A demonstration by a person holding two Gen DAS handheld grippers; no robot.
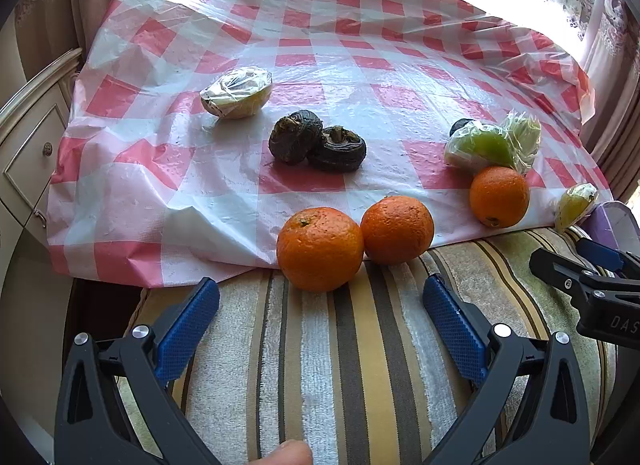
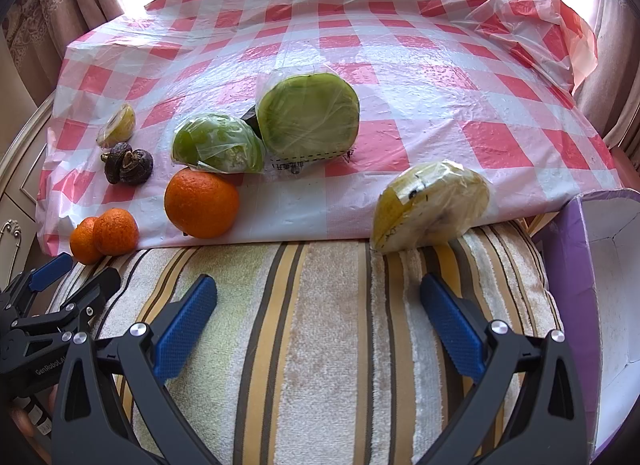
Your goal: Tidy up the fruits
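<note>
Three oranges lie at the near edge of a red-checked cloth (image 1: 304, 37): two together (image 1: 320, 249) (image 1: 397, 229) and one to the right (image 1: 499, 196), also in the right wrist view (image 2: 201, 203). Two dark wrinkled fruits (image 1: 316, 142) sit mid-cloth. Wrapped cut fruits: a yellow half (image 1: 237, 93), green pieces (image 1: 494, 143) (image 2: 307, 115) (image 2: 218, 143), a yellow wedge (image 2: 430, 205). My left gripper (image 1: 320, 305) is open and empty just before the two oranges. My right gripper (image 2: 318, 303) is open and empty before the yellow wedge.
A striped towel (image 2: 320, 325) covers the near surface under both grippers. A purple box (image 2: 600, 285) stands open at the right. A cream drawer cabinet (image 1: 28, 145) is at the left. Curtains and a bright window lie behind.
</note>
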